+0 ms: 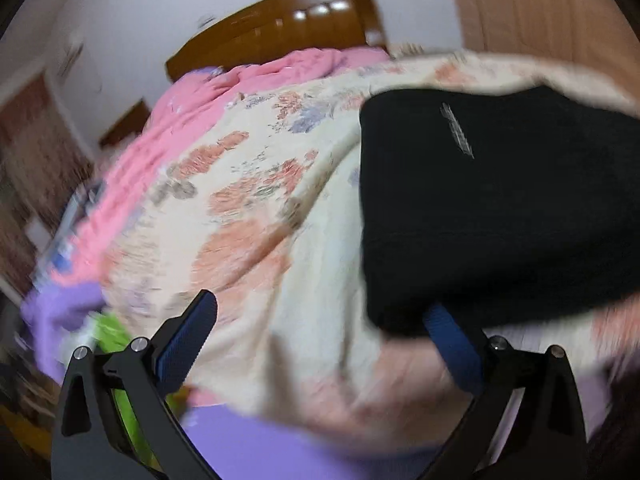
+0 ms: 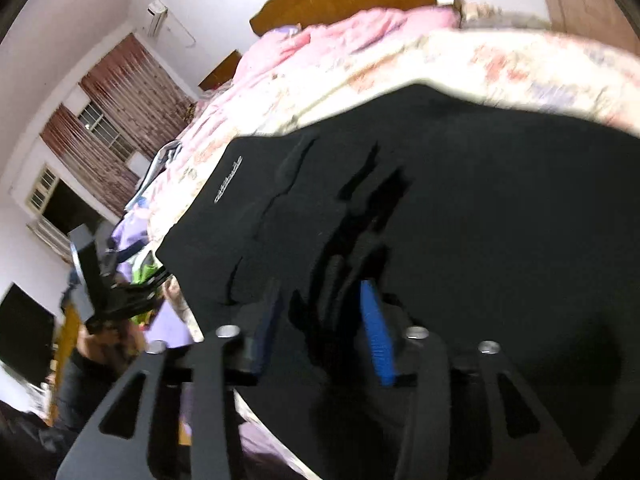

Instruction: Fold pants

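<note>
The black pants (image 1: pixel 500 208) lie folded on the floral bedsheet (image 1: pixel 248 208), with a small grey logo facing up. My left gripper (image 1: pixel 320 306) stands open wide over bare sheet. Its right finger (image 1: pixel 452 344) sits at the pants' near left corner, and nothing is between the pads. In the right wrist view the black pants (image 2: pixel 480 208) fill most of the picture. My right gripper (image 2: pixel 320 286) is low over them, part open, with a raised ridge of black cloth standing loose between its blue pads (image 2: pixel 376 336).
A pink quilt (image 1: pixel 192 120) is bunched along the bed's far side below a wooden headboard (image 1: pixel 280 28). Purple cloth (image 1: pixel 60 312) and green cloth (image 1: pixel 108 332) lie at the bed's near left edge. A hand (image 2: pixel 100 340) holds the left gripper beside the bed.
</note>
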### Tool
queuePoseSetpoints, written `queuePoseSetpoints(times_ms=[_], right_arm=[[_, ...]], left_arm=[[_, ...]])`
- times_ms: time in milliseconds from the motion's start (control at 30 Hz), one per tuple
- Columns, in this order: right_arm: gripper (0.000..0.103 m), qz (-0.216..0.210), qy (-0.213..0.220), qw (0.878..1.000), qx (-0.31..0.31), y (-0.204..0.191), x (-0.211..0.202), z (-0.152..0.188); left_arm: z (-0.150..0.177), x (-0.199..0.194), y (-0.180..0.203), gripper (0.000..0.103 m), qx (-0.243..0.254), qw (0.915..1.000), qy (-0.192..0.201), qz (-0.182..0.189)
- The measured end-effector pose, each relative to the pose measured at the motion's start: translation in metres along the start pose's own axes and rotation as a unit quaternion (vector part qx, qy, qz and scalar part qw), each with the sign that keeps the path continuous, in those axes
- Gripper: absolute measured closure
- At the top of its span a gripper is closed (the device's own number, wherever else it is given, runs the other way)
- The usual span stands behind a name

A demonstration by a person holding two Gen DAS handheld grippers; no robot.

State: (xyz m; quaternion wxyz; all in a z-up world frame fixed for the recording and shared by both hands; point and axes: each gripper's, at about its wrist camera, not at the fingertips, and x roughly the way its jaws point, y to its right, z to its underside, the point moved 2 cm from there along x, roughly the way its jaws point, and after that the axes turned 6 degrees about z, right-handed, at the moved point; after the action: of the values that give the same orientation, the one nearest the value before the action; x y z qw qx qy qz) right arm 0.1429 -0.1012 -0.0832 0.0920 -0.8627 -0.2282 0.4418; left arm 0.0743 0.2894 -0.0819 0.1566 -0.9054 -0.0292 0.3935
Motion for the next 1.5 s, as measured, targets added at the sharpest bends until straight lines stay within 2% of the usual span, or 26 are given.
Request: queuePoseSetpoints(times_ms=[67, 100, 133, 200, 233, 300, 333, 400, 467, 500, 567, 633, 733, 767, 800, 833, 867, 967, 1033, 1133, 1233, 1267, 1333, 1367, 1433, 1500], right_arm=[[0.056, 0.014, 0.014, 1.0, -0.021, -0.003, -0.005, -0.007], [0.056, 0.015, 0.024, 0.999, -0.035, -0.007, -0.006, -0.012], [0.056, 0.012, 0.034, 0.998, -0.055, -0.017, -0.004, -0.018], [0.056, 0.005, 0.043, 0.995, -0.09, -0.041, 0.007, -0.029], [0.056, 0.001, 0.048, 0.993, -0.106, -0.053, 0.012, -0.033], [0.056, 0.016, 0.045, 0.988, -0.149, -0.079, 0.029, -0.037], [0.056, 0.031, 0.038, 0.985, -0.165, -0.087, 0.037, -0.037], [0.056, 0.046, 0.02, 0.982, -0.183, -0.089, 0.045, -0.033], [0.051, 0.064, -0.014, 0.979, -0.191, -0.071, 0.059, -0.017], [0.051, 0.049, 0.004, 0.982, -0.183, -0.064, 0.056, -0.014], [0.051, 0.021, 0.005, 0.987, -0.16, -0.055, 0.055, -0.013], [0.049, 0.012, 0.002, 0.988, -0.154, -0.053, 0.058, -0.018], [0.044, 0.009, 0.009, 0.987, -0.159, -0.06, 0.064, -0.019], [0.042, 0.01, 0.013, 0.986, -0.163, -0.062, 0.063, -0.016], [0.042, 0.013, 0.018, 0.986, -0.167, -0.063, 0.062, -0.015], [0.042, 0.017, 0.021, 0.985, -0.17, -0.063, 0.061, -0.013], [0.041, 0.018, 0.023, 0.985, -0.172, -0.064, 0.06, -0.012], [0.041, 0.014, 0.023, 0.985, -0.169, -0.064, 0.059, -0.013], [0.041, 0.012, 0.024, 0.985, -0.168, -0.064, 0.057, -0.012], [0.041, 0.006, 0.024, 0.986, -0.165, -0.063, 0.056, -0.011], [0.041, 0.002, 0.024, 0.987, -0.162, -0.062, 0.056, -0.011], [0.04, 0.0, 0.023, 0.987, -0.16, -0.061, 0.057, -0.012], [0.037, -0.006, 0.02, 0.987, -0.162, -0.061, 0.057, -0.012], [0.036, -0.007, 0.02, 0.986, -0.164, -0.062, 0.057, -0.012], [0.034, -0.006, 0.019, 0.986, -0.167, -0.063, 0.058, -0.012], [0.034, -0.005, 0.019, 0.985, -0.169, -0.063, 0.058, -0.011]], left_arm=[[0.002, -0.014, -0.008, 0.001, 0.003, 0.9998, -0.004, -0.02], [-0.002, -0.024, -0.015, 0.002, -0.013, 0.9998, 0.007, -0.01], [-0.011, -0.039, -0.024, 0.002, -0.045, 0.9981, 0.038, 0.014], [-0.033, -0.063, -0.034, 0.002, -0.109, 0.9861, 0.109, 0.062], [-0.05, -0.07, -0.034, 0.002, -0.141, 0.9732, 0.148, 0.105], [-0.075, -0.065, -0.021, 0.002, -0.159, 0.9566, 0.173, 0.172], [-0.091, -0.053, -0.005, 0.002, -0.15, 0.9545, 0.163, 0.199], [-0.106, -0.029, 0.022, 0.002, -0.118, 0.9599, 0.135, 0.216], [-0.105, 0.006, 0.044, 0.002, -0.092, 0.9683, 0.087, 0.216], [-0.099, 0.018, 0.048, 0.002, -0.089, 0.9709, 0.067, 0.212], [-0.078, 0.048, 0.051, 0.002, -0.092, 0.975, 0.017, 0.201], [-0.068, 0.047, 0.049, 0.002, -0.083, 0.9749, 0.042, 0.202], [-0.078, 0.045, 0.047, 0.002, -0.08, 0.9802, 0.009, 0.181], [-0.085, 0.04, 0.043, 0.002, -0.086, 0.9802, 0.013, 0.178], [-0.094, 0.033, 0.04, 0.002, -0.094, 0.9767, 0.03, 0.191], [-0.107, 0.021, 0.033, 0.002, -0.108, 0.9665, 0.06, 0.225], [-0.118, 0.016, 0.03, 0.002, -0.116, 0.9602, 0.077, 0.242], [-0.149, 0.027, 0.026, 0.002, -0.116, 0.9562, 0.089, 0.254], [-0.167, 0.052, 0.028, 0.002, -0.119, 0.95, 0.071, 0.28], [-0.172, 0.102, 0.03, 0.002, -0.139, 0.9425, 0.011, 0.304], [-0.171, 0.109, 0.029, 0.002, -0.143, 0.9432, 0.019, 0.299], [-0.171, 0.106, 0.029, 0.002, -0.143, 0.9465, 0.019, 0.289], [-0.171, 0.098, 0.034, 0.002, -0.131, 0.9644, 0.011, 0.23], [-0.172, 0.093, 0.037, 0.002, -0.124, 0.9682, 0.009, 0.217], [-0.178, 0.078, 0.046, 0.002, -0.1, 0.964, 0.034, 0.244], [-0.183, 0.068, 0.056, 0.002, -0.064, 0.9675, 0.061, 0.237]])
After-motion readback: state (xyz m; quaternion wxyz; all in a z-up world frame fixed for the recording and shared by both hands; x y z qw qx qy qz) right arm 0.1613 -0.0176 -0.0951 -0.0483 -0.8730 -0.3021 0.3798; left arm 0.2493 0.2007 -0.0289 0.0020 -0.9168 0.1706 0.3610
